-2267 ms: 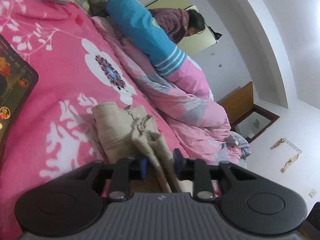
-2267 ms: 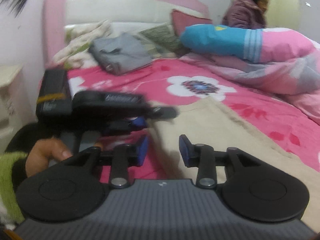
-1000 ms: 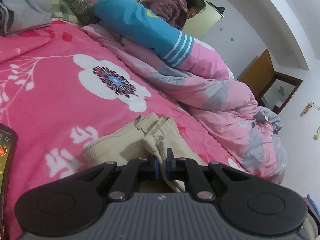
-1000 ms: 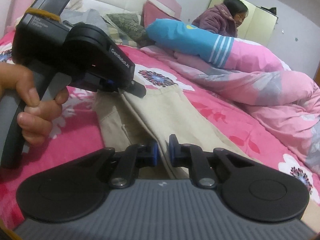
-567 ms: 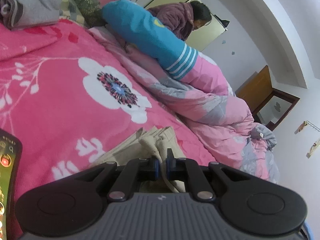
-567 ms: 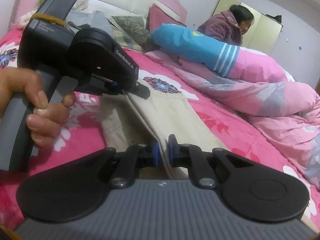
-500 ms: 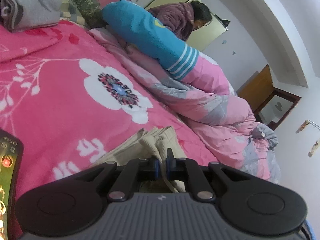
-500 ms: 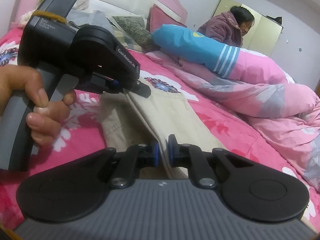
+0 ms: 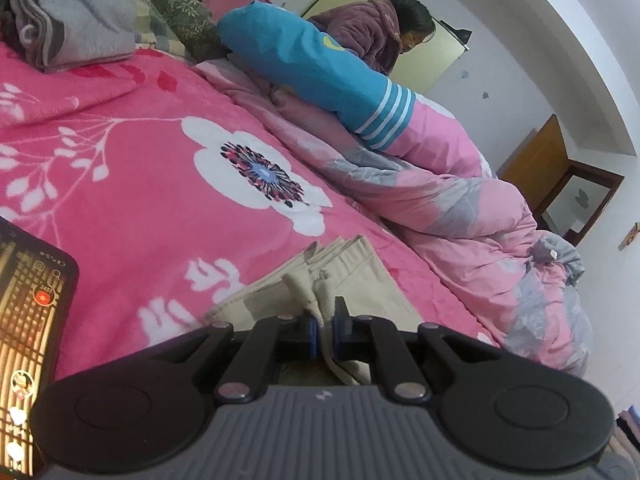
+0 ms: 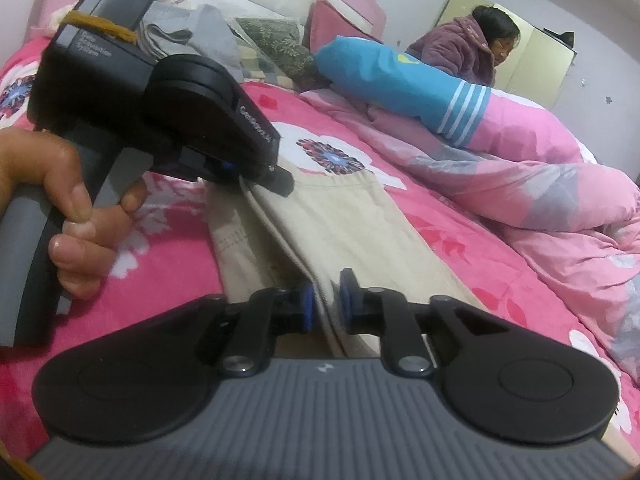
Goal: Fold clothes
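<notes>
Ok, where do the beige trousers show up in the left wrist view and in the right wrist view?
Left wrist: beige trousers bottom centre, bunched above the left gripper.
Right wrist: beige trousers in the centre, running down to the right gripper.
Shared landmark: blue striped pillow.

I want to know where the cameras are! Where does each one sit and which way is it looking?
Left wrist: on the left gripper, looking along its fingers across the bed; jaws pinch the beige trousers; no hand shows.
Right wrist: on the right gripper, looking up the bed; its jaws have just been opening, trousers between them; the left gripper and left hand show.
Both share the trousers, bed and blue pillow.
</notes>
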A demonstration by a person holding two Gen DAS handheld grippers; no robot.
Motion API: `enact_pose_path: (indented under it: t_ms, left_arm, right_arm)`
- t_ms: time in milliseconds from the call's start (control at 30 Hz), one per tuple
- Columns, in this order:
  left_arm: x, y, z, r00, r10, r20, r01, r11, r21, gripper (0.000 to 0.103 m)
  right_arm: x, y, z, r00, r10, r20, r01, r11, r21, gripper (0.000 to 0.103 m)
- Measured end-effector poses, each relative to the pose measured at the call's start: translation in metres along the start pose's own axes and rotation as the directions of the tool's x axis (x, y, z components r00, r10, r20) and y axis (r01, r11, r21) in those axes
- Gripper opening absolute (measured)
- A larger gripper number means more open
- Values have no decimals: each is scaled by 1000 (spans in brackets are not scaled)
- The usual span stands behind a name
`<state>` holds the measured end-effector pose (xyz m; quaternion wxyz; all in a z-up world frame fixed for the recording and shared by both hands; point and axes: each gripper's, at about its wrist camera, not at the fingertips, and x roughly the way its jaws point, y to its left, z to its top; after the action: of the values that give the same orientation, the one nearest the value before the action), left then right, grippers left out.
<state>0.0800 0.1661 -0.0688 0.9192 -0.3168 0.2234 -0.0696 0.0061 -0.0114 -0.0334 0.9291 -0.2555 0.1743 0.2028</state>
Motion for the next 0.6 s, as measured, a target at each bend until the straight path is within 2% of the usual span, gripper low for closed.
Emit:
enact_pose_path:
  t_ms: [33, 67, 100, 133, 200, 333, 433, 533, 600]
  left_arm:
    - [-1, -1, 0, 1000, 7, 5, -7, 1000, 4, 13]
    - [-4, -2, 0, 1000, 16, 16, -16, 1000, 10, 14]
    - [-6, -4, 1, 999, 27, 29, -28, 999, 17, 19]
    - [-9, -5, 1, 998, 42, 45, -43, 999, 24, 25]
    - [-15, -9, 2, 995, 63, 79, -66, 997, 41, 35]
    - [-29, -20, 3, 985, 72, 155, -84, 993, 77, 48]
    - [-43, -36, -1, 973, 30, 230, -61, 990, 130, 52]
    - [-47, -57, -5, 970, -57, 235, 6, 977, 212, 52]
    - [-38, -71, -12, 980, -109, 167, 61, 961, 271, 52]
  right_arm:
    - [-3, -2, 1, 1000, -4, 1, 4, 1000, 15, 37]
    - [-7, -5, 1, 1000, -1, 5, 1, 999, 36, 45]
    - [-13, -9, 0, 1000, 16, 15, -17, 998, 68, 59]
    - [-19, -15, -1, 999, 34, 30, -37, 994, 106, 66]
    - [-34, -27, -7, 997, 60, 57, -70, 980, 185, 68]
    - [-62, -55, -23, 992, 78, 95, -106, 937, 332, 71]
    - [-84, -81, -41, 993, 52, 105, -93, 894, 438, 71]
    - [-105, -104, -63, 996, -11, 88, -37, 847, 530, 71]
    - [-119, -117, -80, 996, -57, 66, 7, 809, 588, 70]
